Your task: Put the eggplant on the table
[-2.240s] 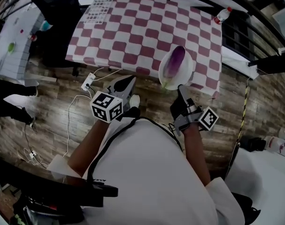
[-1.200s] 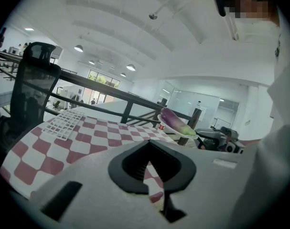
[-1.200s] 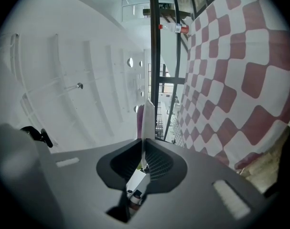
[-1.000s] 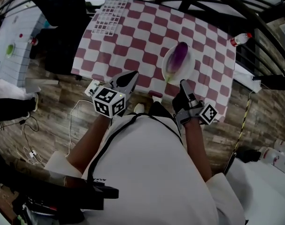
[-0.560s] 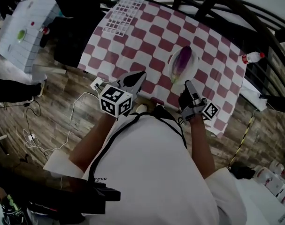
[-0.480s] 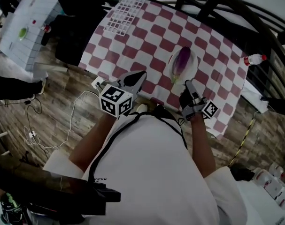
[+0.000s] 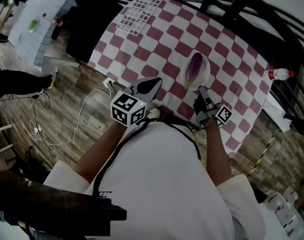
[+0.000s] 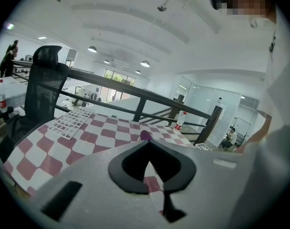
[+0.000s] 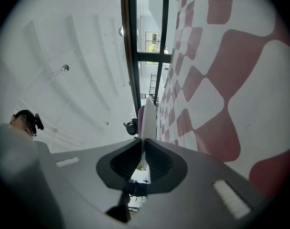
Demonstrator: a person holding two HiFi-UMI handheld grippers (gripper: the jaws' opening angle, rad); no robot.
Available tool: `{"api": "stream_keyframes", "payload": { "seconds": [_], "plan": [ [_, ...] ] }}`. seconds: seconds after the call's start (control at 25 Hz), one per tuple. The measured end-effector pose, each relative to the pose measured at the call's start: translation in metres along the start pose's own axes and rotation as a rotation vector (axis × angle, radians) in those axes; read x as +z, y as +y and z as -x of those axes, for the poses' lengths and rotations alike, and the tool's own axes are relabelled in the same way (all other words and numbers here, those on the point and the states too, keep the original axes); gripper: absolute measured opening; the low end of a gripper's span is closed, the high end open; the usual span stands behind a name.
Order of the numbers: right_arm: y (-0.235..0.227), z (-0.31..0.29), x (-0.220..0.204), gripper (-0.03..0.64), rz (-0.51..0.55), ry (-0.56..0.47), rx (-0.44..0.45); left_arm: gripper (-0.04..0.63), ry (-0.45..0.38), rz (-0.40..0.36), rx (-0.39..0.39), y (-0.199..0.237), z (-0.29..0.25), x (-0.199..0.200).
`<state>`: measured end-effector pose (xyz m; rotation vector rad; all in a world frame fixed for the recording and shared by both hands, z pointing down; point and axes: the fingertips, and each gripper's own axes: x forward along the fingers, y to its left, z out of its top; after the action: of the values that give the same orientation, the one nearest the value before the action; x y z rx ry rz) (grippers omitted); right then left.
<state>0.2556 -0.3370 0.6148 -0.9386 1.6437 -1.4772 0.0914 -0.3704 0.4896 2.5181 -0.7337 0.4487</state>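
Observation:
A purple eggplant (image 7: 194,66) lies on a white plate (image 7: 204,77) above the red-and-white checked table (image 7: 162,31). My right gripper (image 7: 200,90) is shut on the plate's near rim. In the right gripper view the plate (image 9: 147,116) shows edge-on between the closed jaws of the right gripper (image 9: 143,140), with the eggplant (image 9: 140,118) behind it. My left gripper (image 7: 150,85) hovers at the table's near edge, left of the plate, shut and holding nothing. From the left gripper view, the eggplant's tip (image 8: 145,135) peeks over the left gripper (image 8: 147,142).
A white grid rack (image 7: 140,11) lies at the table's far left corner. A bottle (image 7: 279,74) stands off the right side. Black railings (image 8: 135,92) run behind the table, an office chair (image 8: 44,75) stands at its left, and cables (image 7: 79,129) trail over the wooden floor.
My right gripper has carried the plate with the eggplant down and further in over the checked cloth. My left gripper has come forward to the table's near edge.

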Motion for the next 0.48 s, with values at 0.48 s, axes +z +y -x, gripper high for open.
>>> {"api": "stream_keyframes", "payload": {
  "seconds": [0.48],
  "plan": [
    [-0.03,-0.015,0.002,0.032,-0.052,0.086,-0.006,0.005,0.041,0.009,0.028,-0.013,-0.018,-0.008]
  ]
}}
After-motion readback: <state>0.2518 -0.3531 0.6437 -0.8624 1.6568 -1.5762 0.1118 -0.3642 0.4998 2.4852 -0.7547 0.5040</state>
